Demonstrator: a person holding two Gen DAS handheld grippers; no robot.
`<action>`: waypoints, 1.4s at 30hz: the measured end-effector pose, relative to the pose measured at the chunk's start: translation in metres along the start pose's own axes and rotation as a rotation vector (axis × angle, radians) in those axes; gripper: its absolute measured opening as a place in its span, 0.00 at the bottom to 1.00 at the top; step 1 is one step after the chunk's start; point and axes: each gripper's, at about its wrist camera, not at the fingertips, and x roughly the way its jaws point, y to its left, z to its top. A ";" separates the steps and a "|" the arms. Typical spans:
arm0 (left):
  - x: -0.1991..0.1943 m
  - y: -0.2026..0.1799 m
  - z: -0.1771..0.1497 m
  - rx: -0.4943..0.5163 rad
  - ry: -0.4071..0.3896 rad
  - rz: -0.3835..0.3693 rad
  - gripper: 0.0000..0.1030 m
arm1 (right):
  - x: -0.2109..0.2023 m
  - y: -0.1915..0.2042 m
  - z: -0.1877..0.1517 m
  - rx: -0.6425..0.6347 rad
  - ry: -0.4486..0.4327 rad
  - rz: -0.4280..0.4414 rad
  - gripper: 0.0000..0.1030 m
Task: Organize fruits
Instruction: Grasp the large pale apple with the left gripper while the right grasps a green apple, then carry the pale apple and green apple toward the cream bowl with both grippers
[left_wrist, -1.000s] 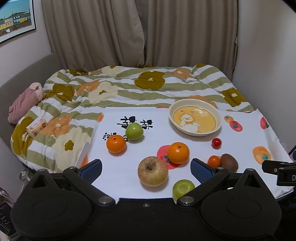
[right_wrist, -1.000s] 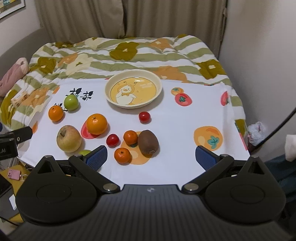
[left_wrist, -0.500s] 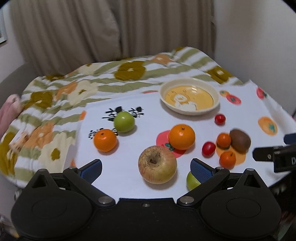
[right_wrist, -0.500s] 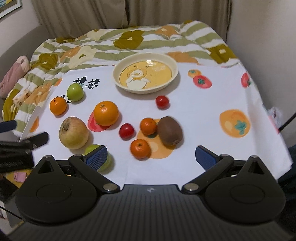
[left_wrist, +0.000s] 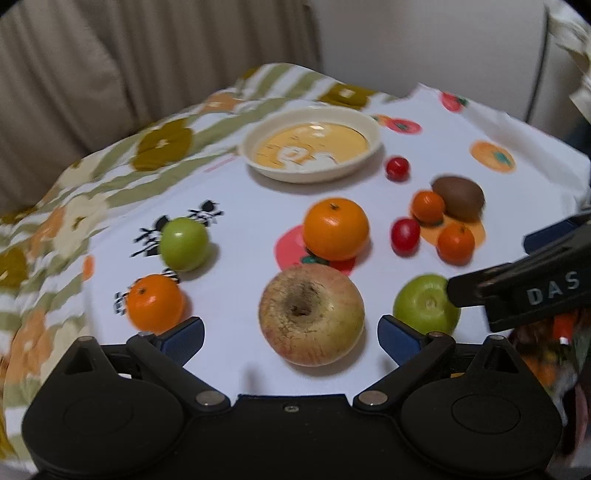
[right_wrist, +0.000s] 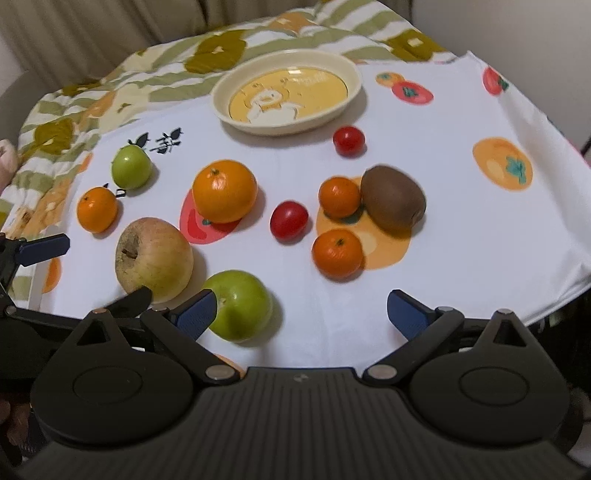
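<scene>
hand-held gripper (left_wrist: 290, 334) now nearer, apple (left_wrist: 311, 315) between fingers

A white cloth (right_wrist: 461, 236) printed with orange and red fruit motifs is seen. The cream bowl (right_wrist: 347, 70) is patterned yellow with a white duck. Green-and-white stripes with olive flowers are shown on the quilt (right_wrist: 221, 51).

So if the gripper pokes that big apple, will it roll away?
Probably a little. The apple is round and lies tipped on soft cloth, so it may wobble rather than run. It looks heavy for the open left gripper.
</scene>
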 end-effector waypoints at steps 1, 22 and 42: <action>0.004 -0.001 -0.001 0.023 0.002 -0.011 0.97 | 0.003 0.003 -0.001 0.013 0.005 0.001 1.00; 0.051 -0.004 0.004 0.217 0.015 -0.126 0.81 | 0.043 0.024 -0.001 0.127 0.089 0.048 0.78; 0.049 0.001 0.002 0.185 0.015 -0.125 0.78 | 0.046 0.027 0.006 0.097 0.111 0.067 0.68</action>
